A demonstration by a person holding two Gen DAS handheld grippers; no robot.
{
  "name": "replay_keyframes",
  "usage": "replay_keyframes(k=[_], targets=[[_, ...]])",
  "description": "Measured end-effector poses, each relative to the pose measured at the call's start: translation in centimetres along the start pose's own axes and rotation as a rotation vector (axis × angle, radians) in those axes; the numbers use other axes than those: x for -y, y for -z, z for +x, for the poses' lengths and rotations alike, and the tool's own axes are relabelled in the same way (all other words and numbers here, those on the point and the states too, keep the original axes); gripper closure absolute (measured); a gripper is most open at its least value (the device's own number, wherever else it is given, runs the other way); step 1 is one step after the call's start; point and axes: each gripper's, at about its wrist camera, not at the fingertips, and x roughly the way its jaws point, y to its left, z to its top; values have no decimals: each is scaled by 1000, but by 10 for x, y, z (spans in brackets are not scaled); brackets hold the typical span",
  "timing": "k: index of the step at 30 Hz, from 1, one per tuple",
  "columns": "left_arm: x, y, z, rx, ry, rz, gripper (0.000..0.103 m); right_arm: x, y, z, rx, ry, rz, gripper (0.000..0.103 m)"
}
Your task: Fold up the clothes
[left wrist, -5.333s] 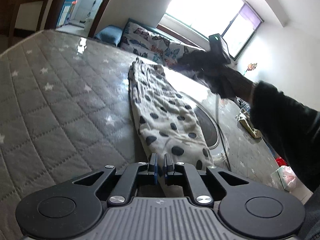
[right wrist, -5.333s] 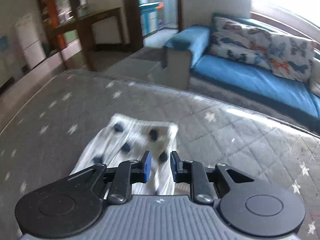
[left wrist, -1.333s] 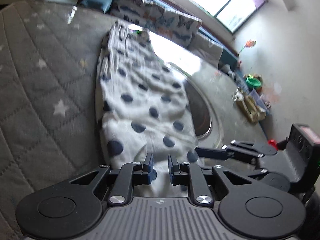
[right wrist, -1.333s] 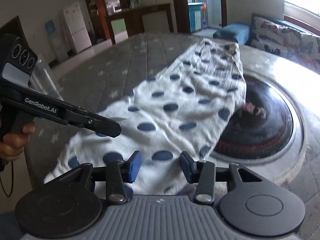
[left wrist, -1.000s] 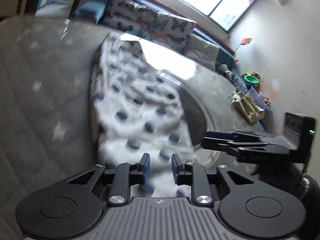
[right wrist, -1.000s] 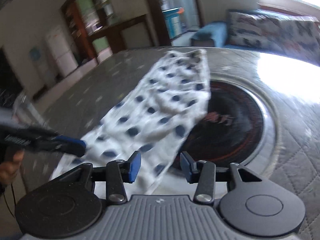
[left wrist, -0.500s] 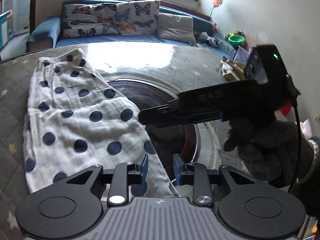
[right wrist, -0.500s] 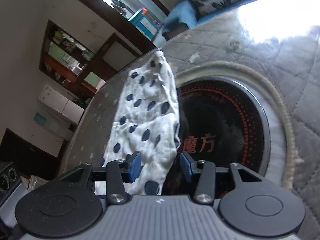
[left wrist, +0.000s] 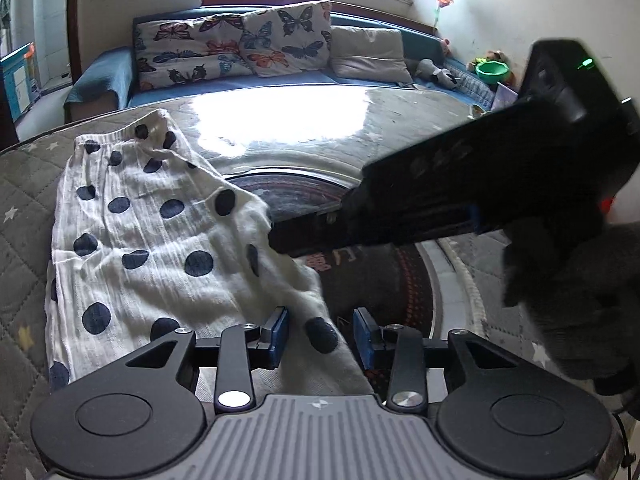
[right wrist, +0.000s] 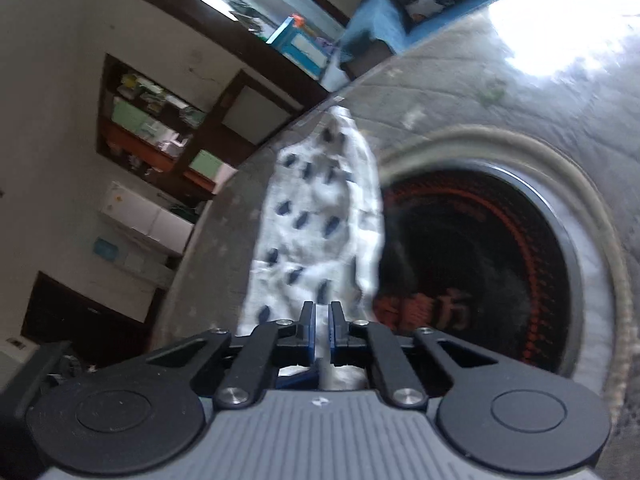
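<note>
A white cloth with dark blue dots (left wrist: 160, 248) lies lengthwise on the grey quilted table cover (left wrist: 24, 200). Its near right edge drapes over a round black glass plate (left wrist: 400, 280). My left gripper (left wrist: 320, 336) is low over the cloth's near corner. Its jaws are opening, with the cloth edge lying loose between the blue pads. My right gripper (left wrist: 276, 240) comes in from the right, held by a gloved hand (left wrist: 580, 300). In the right wrist view that gripper (right wrist: 322, 320) is shut on the cloth (right wrist: 316, 216), pinching its right edge into a raised fold.
The black plate (right wrist: 480, 260) with red markings sits in a pale ring in the table's middle. A blue sofa with butterfly cushions (left wrist: 248, 76) stands behind the table. Shelves and a doorway (right wrist: 168, 120) lie beyond the cloth's far end.
My right gripper's jaws have closed on the cloth's right edge and lifted a fold. The left gripper's jaws stand wider than before, and the right gripper has come closer to the left one.
</note>
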Motion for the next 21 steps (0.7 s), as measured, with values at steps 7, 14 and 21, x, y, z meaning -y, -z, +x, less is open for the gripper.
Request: replay_keyframes(k=[7,14,21], targets=[[-17,-3,7,-8,-1,-79,66,-23,-8,-7,48,46,-109,93],[-40,4,-2,19,57,-171,64,1,5,-18,1,167,-159,88],[-59,12,-15,43,88,-247,64,16,28,-18,-37,143,-196,88]])
